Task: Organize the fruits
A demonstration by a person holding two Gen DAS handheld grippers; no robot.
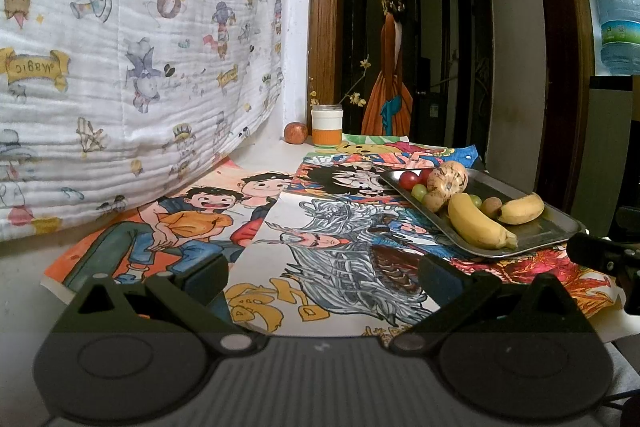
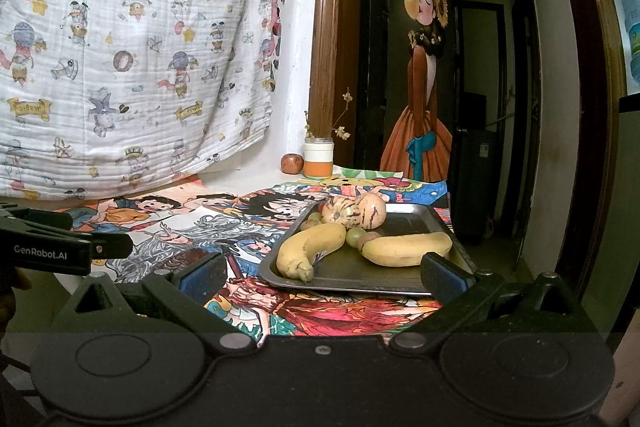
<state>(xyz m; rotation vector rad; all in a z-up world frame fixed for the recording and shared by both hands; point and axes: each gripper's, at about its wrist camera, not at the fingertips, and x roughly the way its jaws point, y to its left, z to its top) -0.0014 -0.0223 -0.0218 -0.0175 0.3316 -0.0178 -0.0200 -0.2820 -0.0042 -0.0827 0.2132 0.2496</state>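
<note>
A metal tray (image 1: 556,225) (image 2: 416,223) holds two bananas (image 1: 478,223) (image 2: 310,247), (image 1: 522,209) (image 2: 406,249), striped pale melons (image 1: 447,179) (image 2: 354,213), red tomatoes (image 1: 409,179), green grapes (image 1: 419,191) (image 2: 355,235) and small brown fruits (image 1: 491,206). A red apple (image 1: 296,133) (image 2: 292,163) sits apart at the back by a jar. My left gripper (image 1: 322,275) is open and empty over the drawings, left of the tray. My right gripper (image 2: 322,273) is open and empty at the tray's near edge.
Colourful cartoon drawings (image 1: 192,219) (image 2: 320,307) cover the table. A white and orange jar (image 1: 327,125) (image 2: 318,159) with twigs stands at the back. A printed quilt (image 1: 120,47) hangs on the left. A doorway and painted door (image 2: 424,67) lie behind.
</note>
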